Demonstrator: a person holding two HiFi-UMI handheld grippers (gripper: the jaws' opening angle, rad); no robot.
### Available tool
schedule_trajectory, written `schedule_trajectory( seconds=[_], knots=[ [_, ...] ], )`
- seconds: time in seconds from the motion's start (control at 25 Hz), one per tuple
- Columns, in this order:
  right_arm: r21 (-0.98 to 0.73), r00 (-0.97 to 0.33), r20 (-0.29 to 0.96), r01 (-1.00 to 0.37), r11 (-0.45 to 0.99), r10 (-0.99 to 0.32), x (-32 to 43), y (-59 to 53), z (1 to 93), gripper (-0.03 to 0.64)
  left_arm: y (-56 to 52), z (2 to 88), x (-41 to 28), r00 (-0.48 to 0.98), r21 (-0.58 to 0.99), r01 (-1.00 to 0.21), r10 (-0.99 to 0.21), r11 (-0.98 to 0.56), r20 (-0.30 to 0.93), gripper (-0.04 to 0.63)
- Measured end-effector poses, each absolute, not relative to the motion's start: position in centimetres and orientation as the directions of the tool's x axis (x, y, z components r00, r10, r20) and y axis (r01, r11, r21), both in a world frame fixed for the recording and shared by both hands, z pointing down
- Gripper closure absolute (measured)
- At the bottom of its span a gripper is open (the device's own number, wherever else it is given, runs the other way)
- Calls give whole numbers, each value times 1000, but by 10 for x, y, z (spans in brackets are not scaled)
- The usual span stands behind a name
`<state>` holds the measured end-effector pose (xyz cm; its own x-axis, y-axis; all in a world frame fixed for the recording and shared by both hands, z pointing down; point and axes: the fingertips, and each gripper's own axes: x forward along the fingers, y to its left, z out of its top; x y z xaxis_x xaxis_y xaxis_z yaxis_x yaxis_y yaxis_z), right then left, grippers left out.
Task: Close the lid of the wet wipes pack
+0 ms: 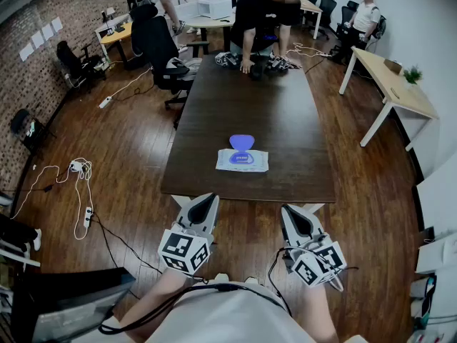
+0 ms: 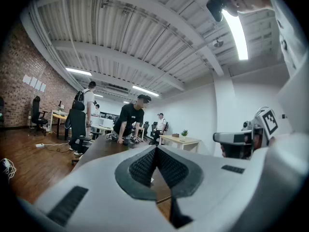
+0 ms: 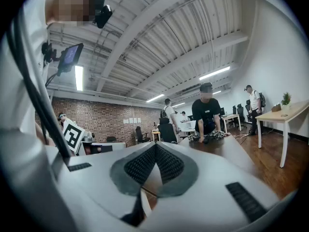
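Observation:
The wet wipes pack (image 1: pixel 243 161) lies flat on the dark wooden table (image 1: pixel 285 120), near its front edge. Its blue lid (image 1: pixel 242 142) is flipped open and lies on the far side of the pack. Both grippers hover level in front of the table's near edge, short of the pack and touching nothing. My left gripper (image 1: pixel 208 199) is a little left of the pack, my right gripper (image 1: pixel 290 210) a little right of it. In the left gripper view the ribbed pads (image 2: pixel 145 166) meet at the tip with nothing between them. The same holds for the pads (image 3: pixel 166 163) in the right gripper view.
A person (image 1: pixel 265 20) leans on the table's far end beside some small items (image 1: pixel 228 60). A black office chair (image 1: pixel 161 48) stands at the far left corner. A light wooden desk (image 1: pixel 393 84) is at the right, and cables (image 1: pixel 78 181) lie on the floor at the left.

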<state>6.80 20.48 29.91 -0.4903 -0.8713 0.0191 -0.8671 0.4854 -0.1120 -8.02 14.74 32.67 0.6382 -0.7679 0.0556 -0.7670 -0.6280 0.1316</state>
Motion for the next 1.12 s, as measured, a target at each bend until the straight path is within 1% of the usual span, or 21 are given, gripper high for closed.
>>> schedule_trajectory(
  seconds=[0.64, 1.12],
  knots=[
    [-130, -503, 24, -859, 496, -864, 77, 206, 303, 612, 147, 327, -70, 636, 127, -770, -768, -626, 70, 594],
    [-150, -560, 31, -821, 550, -828, 106, 209, 313, 612, 154, 332, -41, 595, 120, -802, -799, -585, 89, 594]
  ],
)
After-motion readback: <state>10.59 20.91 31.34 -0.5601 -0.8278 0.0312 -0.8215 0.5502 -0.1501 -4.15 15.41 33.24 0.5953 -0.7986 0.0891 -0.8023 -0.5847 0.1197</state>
